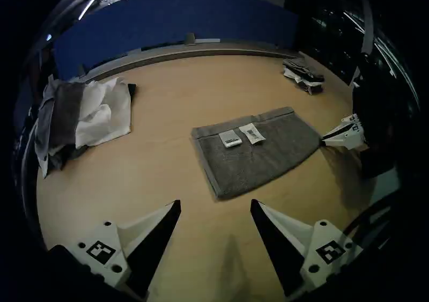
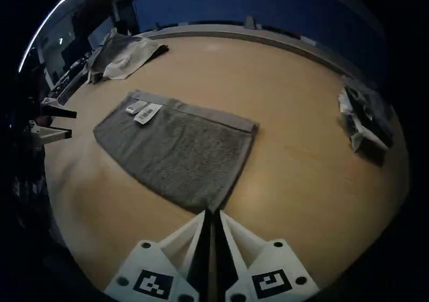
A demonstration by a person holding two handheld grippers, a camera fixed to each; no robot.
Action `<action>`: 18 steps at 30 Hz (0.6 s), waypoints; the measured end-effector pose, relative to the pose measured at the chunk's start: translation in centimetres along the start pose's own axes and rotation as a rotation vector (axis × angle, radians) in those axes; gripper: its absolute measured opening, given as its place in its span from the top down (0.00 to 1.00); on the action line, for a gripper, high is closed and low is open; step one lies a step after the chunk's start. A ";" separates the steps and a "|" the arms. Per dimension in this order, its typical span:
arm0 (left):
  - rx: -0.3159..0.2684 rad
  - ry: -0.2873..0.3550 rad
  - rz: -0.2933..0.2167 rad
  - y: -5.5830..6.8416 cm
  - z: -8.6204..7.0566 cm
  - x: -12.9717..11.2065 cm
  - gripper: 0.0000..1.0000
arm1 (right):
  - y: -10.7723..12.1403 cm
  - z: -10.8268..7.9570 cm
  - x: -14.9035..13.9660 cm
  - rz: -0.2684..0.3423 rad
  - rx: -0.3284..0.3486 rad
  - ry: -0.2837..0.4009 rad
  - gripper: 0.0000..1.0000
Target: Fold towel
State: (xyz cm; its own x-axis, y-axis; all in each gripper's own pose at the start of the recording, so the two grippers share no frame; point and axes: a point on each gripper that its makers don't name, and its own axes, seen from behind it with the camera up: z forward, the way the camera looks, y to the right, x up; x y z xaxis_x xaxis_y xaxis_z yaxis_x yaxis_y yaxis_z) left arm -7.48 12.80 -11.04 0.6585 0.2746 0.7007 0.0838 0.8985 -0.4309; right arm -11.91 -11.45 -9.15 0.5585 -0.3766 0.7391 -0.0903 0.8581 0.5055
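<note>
- The wooden worktop point(image 1: 161, 178) carries everything, and a blue partition point(image 1: 177, 23) runs along its back edge.
- The grey towel point(image 1: 263, 157) lies flat and spread out around the middle of the worktop, well clear of the back edge, with one hemmed side turned towards the partition.
- A heap of white and grey cloths point(image 1: 91, 114) sits by the worktop's edge on the left side of the left gripper view, well apart from the towel.
- The left gripper point(image 1: 215, 202) has its jaws spread wide. It hangs above bare worktop, and the towel's nearest corner lies just ahead of the gap between them, not touching either one.
- The right gripper point(image 2: 212, 214) has its jaws pressed together on the opposite corner of the towel. In the right gripper view that corner runs straight into the tips, while the rest of the cloth stretches away flat in front of them.
- A smaller pile of dark and pale folded things point(image 1: 304, 75) rests near the back edge, beyond the towel.
- Two pale labels point(image 1: 230, 139) lie side by side on the towel, close to its hemmed side.
</note>
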 end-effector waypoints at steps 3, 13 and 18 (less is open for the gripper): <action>0.000 -0.001 -0.002 0.0 0.0 -0.1 0.03 | -0.2 -0.1 0.1 -0.007 0.008 0.004 0.97; -0.001 0.001 -0.001 0.0 0.0 0.0 0.03 | 0.0 -0.8 1.5 -0.012 -0.005 0.043 0.98; -0.001 0.004 0.000 -0.1 -0.2 0.1 0.03 | -0.1 -1.8 3.4 -0.030 -0.015 0.082 0.98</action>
State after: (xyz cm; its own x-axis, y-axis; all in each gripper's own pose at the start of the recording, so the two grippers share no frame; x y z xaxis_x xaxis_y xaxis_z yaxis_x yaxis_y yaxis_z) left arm -7.28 12.71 -11.02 0.6613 0.2731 0.6986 0.0844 0.8984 -0.4311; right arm -8.48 -12.22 -7.51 0.6265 -0.3732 0.6842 -0.0603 0.8520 0.5200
